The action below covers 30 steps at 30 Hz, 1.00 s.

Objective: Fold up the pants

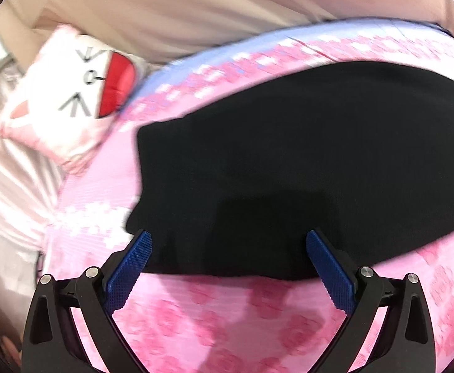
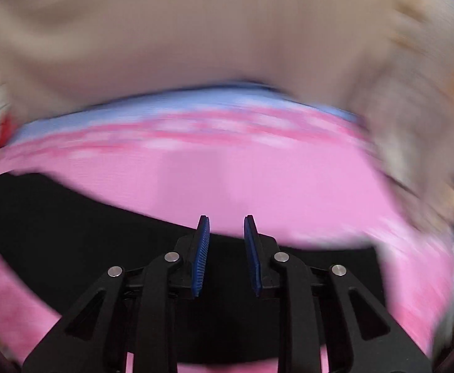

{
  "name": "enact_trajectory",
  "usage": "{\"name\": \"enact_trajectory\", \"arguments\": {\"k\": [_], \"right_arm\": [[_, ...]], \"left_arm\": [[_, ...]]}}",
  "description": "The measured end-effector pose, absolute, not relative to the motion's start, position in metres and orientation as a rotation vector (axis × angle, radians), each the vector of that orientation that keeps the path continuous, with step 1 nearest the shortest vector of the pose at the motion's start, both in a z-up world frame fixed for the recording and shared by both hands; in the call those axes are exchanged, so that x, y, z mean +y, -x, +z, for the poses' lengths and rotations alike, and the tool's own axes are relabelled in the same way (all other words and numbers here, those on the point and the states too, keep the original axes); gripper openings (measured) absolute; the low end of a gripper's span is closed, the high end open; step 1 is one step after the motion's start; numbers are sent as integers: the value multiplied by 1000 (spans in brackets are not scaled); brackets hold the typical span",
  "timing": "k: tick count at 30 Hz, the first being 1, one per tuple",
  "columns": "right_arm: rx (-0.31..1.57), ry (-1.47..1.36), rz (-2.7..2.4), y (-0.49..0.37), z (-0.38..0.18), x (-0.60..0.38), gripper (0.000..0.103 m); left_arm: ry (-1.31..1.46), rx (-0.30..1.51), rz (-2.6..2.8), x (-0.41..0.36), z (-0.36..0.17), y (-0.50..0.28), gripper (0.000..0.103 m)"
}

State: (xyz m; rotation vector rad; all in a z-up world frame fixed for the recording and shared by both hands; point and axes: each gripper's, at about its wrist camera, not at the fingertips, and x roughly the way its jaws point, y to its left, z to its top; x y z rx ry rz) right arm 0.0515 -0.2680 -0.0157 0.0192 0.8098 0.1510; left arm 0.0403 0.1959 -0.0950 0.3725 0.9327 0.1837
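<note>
The black pants (image 1: 289, 171) lie flat in a broad folded slab on the pink rose-print bed cover (image 1: 227, 317). My left gripper (image 1: 228, 237) is open wide just above the slab's near edge, with nothing between its blue pads (image 1: 130, 267). In the right wrist view the picture is smeared by motion. There the pants (image 2: 71, 233) fill the lower left under my right gripper (image 2: 226, 222). Its blue pads (image 2: 202, 248) stand a narrow gap apart with no cloth between them.
A white cat-face cushion (image 1: 68, 93) with a red mouth lies at the cover's far left corner. Beige sheets (image 1: 15, 168) spread to the left, and a beige curtain (image 2: 196, 31) hangs behind the bed. The cover's far edge is blue (image 2: 165, 108).
</note>
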Motion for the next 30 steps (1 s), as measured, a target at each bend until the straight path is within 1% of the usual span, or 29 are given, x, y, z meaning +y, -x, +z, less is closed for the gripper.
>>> {"name": "enact_trajectory", "arguments": {"k": [5, 10, 13, 15, 16, 17, 18, 19, 20, 24, 26, 27, 28, 29, 30], "right_arm": [[886, 128, 482, -149, -34, -90, 23], [967, 267, 573, -209, -73, 8, 23], [987, 302, 579, -222, -80, 35, 23], [985, 322, 566, -222, -83, 41, 24], [987, 319, 562, -220, -82, 43, 26], [991, 313, 552, -222, -83, 42, 30], [992, 310, 545, -222, -85, 39, 36], [993, 310, 540, -219, -86, 34, 40], [998, 304, 541, -219, -87, 32, 42], [1025, 269, 551, -221, -91, 25, 41], [1026, 276, 553, -221, -91, 28, 41], [1027, 276, 568, -221, -91, 30, 30], [1032, 268, 584, -221, -91, 32, 23], [1032, 274, 586, -221, -91, 35, 15], [1022, 305, 578, -219, -90, 39, 10]], "left_arm": [[-290, 927, 296, 239, -89, -31, 98], [-33, 884, 243, 292, -81, -1, 98], [125, 778, 155, 313, -73, 11, 98], [174, 762, 104, 318, -74, 12, 98], [202, 785, 71, 319, -79, 6, 98], [214, 820, 64, 318, -85, 0, 98], [221, 851, 67, 318, -91, -6, 98], [228, 870, 66, 320, -97, -14, 98], [237, 879, 73, 320, -101, -19, 98], [340, 915, 4, 323, -111, -40, 98], [328, 922, 14, 321, -111, -51, 91], [308, 927, 19, 318, -110, -54, 83], [266, 929, 20, 313, -108, -57, 65], [232, 935, 32, 311, -107, -60, 56], [216, 937, 24, 310, -104, -63, 51]]}}
